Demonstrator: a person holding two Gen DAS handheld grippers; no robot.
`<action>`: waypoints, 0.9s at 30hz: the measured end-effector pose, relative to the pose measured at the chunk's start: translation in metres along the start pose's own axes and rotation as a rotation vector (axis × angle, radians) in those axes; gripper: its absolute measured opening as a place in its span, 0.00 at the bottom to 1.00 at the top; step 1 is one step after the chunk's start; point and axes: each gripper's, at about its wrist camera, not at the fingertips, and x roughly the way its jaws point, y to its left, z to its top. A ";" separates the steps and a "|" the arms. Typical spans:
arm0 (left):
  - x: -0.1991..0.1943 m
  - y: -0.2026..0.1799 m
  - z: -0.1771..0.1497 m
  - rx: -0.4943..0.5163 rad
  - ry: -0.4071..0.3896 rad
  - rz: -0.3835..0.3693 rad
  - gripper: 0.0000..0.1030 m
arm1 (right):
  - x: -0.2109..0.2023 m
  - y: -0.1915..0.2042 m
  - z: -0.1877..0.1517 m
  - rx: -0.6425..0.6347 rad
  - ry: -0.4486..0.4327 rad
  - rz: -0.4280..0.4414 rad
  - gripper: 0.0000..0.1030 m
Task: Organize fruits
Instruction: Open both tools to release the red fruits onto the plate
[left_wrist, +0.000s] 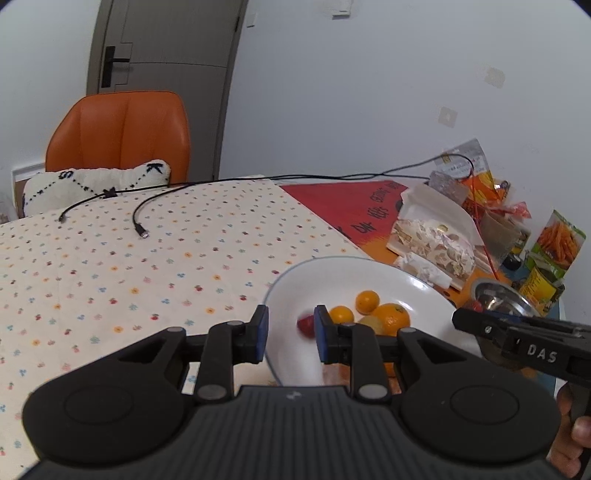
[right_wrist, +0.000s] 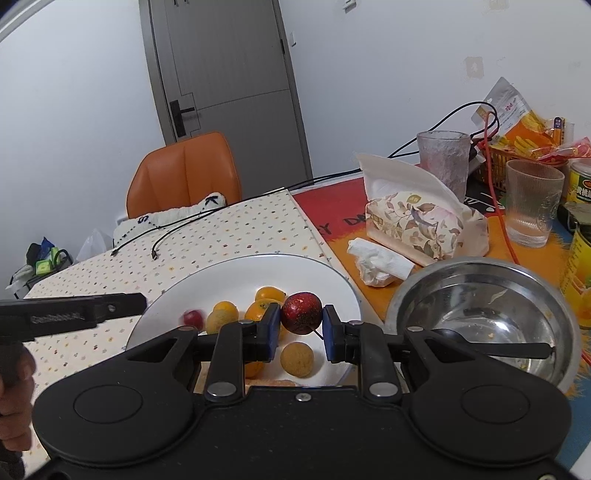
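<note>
A white plate (right_wrist: 236, 273) on the dotted tablecloth holds several small oranges (right_wrist: 271, 295), a round yellow-brown fruit (right_wrist: 297, 359) and a small red fruit (right_wrist: 192, 318) that looks blurred. My right gripper (right_wrist: 301, 326) is shut on a dark red fruit (right_wrist: 301, 313) and holds it over the plate's right side. In the left wrist view my left gripper (left_wrist: 290, 332) stands open over the plate (left_wrist: 406, 284), and the blurred red fruit (left_wrist: 306, 325) lies just beyond its right finger. The oranges (left_wrist: 391, 317) lie to its right. The right gripper (left_wrist: 460, 319) reaches in from the right.
An empty steel bowl (right_wrist: 406, 295) with a spoon stands right of the plate. Behind it are a crumpled tissue (right_wrist: 376, 264), a flowered tissue pack (right_wrist: 413, 221), two glasses (right_wrist: 532, 206), cans and snack bags. Black cables (left_wrist: 140, 221) lie on the cloth; an orange chair (left_wrist: 118, 136) stands at the far edge.
</note>
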 end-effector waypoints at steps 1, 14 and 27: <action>-0.001 0.002 0.001 0.000 0.000 0.001 0.24 | 0.002 0.001 0.000 -0.001 0.002 -0.001 0.22; -0.016 0.024 0.003 -0.031 0.001 0.032 0.26 | 0.014 0.009 0.008 -0.014 -0.003 -0.005 0.22; -0.033 0.033 0.004 -0.066 -0.008 0.078 0.59 | -0.001 0.012 0.006 0.006 -0.018 0.008 0.36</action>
